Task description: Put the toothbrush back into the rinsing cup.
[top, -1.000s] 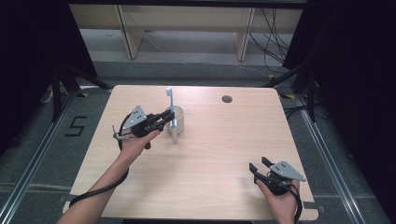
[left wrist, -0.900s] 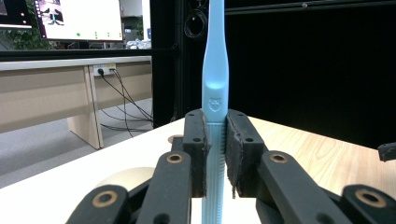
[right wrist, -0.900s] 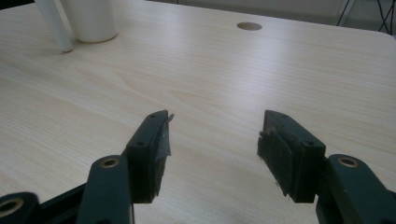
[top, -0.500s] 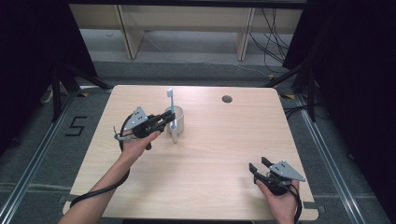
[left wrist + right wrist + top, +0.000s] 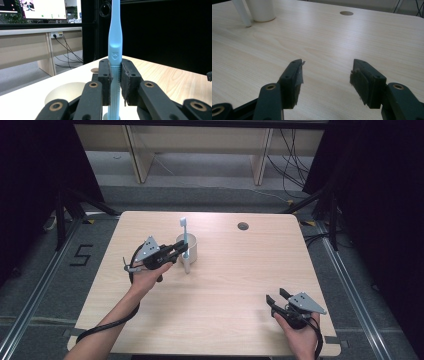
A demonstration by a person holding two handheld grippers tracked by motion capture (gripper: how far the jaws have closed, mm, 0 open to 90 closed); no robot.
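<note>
A light blue toothbrush (image 5: 183,232) stands upright with its lower end on the wooden table (image 5: 230,270), just in front of a white cup (image 5: 193,251). My left gripper (image 5: 183,249) is shut on the toothbrush handle about midway up. In the left gripper view the handle (image 5: 115,45) rises between the closed pads (image 5: 126,82), with the cup (image 5: 65,92) low at the left behind them. My right gripper (image 5: 275,295) rests near the table's front right, open, with nothing in it. In the right gripper view its jaws (image 5: 325,72) stand wide apart over bare wood, with the cup (image 5: 262,10) and toothbrush (image 5: 242,12) far off.
A round cable hole (image 5: 243,226) sits near the table's back edge, also seen as the hole (image 5: 346,13) in the right gripper view. Wide bare wood lies between the two grippers. Black frames and cables stand beyond the table.
</note>
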